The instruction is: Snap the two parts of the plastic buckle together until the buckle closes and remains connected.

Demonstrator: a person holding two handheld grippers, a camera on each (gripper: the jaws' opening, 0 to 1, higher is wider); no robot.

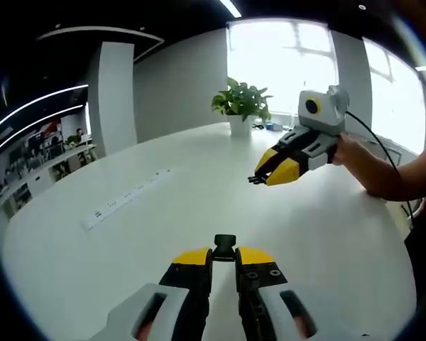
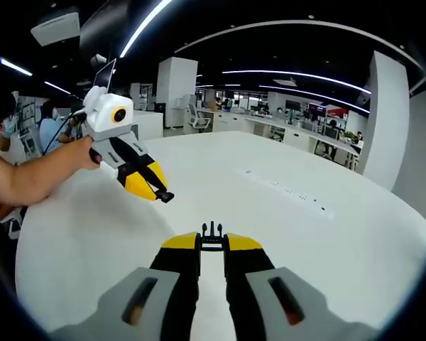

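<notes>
Black plastic sits pinched in both of your tongs: the left gripper is clamped on the socket half of the buckle, whose blocky end juts just past the yellow jaw tips, and the right gripper is clamped on the pronged half, its small tines standing clear of the tips. Both pieces are held in the air above the white table, well apart from each other, with the right gripper seen across the table in the left gripper view and the left one seen likewise in the right gripper view. To do the joining well, I judge you should first turn the two tools nose to nose so that the prongs point straight into the socket mouth, flat faces parallel, and only then close the gap along one line. Push steadily until the side tines seat; a skewed entry will likely jam or twist a piece in its grip. Keep the work over the middle of the table, away from the power strip and the potted plant at the far edge.
</notes>
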